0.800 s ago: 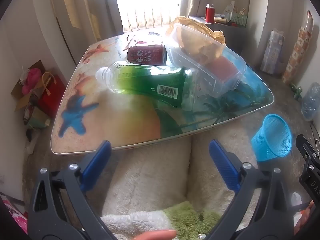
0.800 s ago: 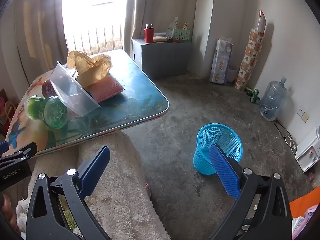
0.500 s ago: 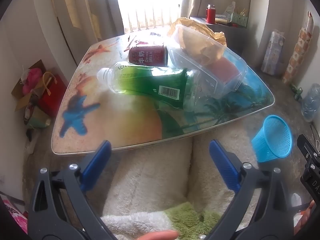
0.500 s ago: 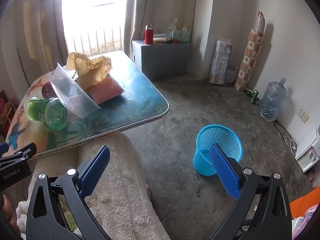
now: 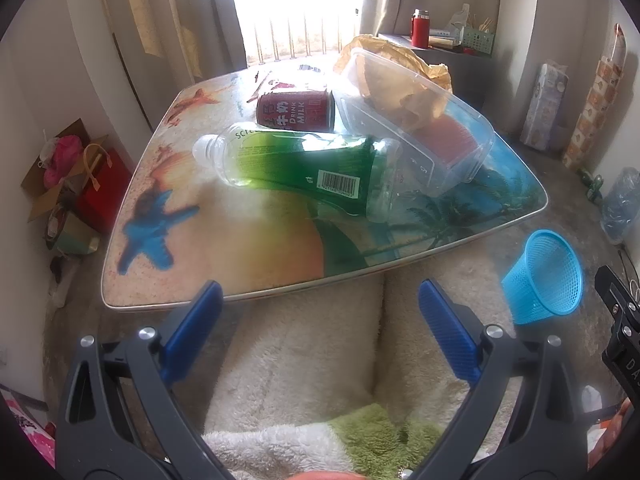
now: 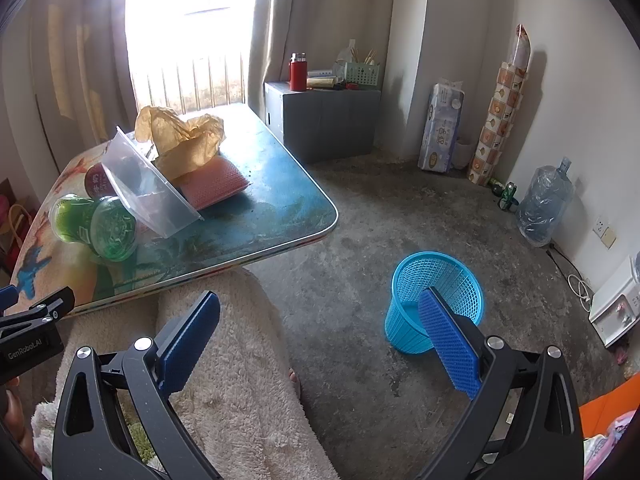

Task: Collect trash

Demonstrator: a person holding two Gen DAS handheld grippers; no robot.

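Between the blue pads of the left gripper (image 5: 320, 320), jaws spread wide and empty, lies only pale fleece over the person's lap. Toward 12 o'clock, well apart from the pads, the picture-printed table (image 5: 168, 280) carries the trash: a green-labelled plastic bottle (image 5: 304, 168) on its side, long axis running from 10 to 4 o'clock, neck toward 10; a red drink can (image 5: 296, 111) on its side just behind it; a clear plastic tub (image 5: 416, 136) tilted against the bottle's base, with crumpled brown paper (image 5: 400, 76) and a pink sponge (image 5: 452, 136). The right gripper (image 6: 320, 336), likewise spread and empty, hangs above the floor; a blue mesh basket (image 6: 436, 284) stands upright at 1 o'clock. Compared with the earlier frames, the table sits slightly lower and nearer in the left view.
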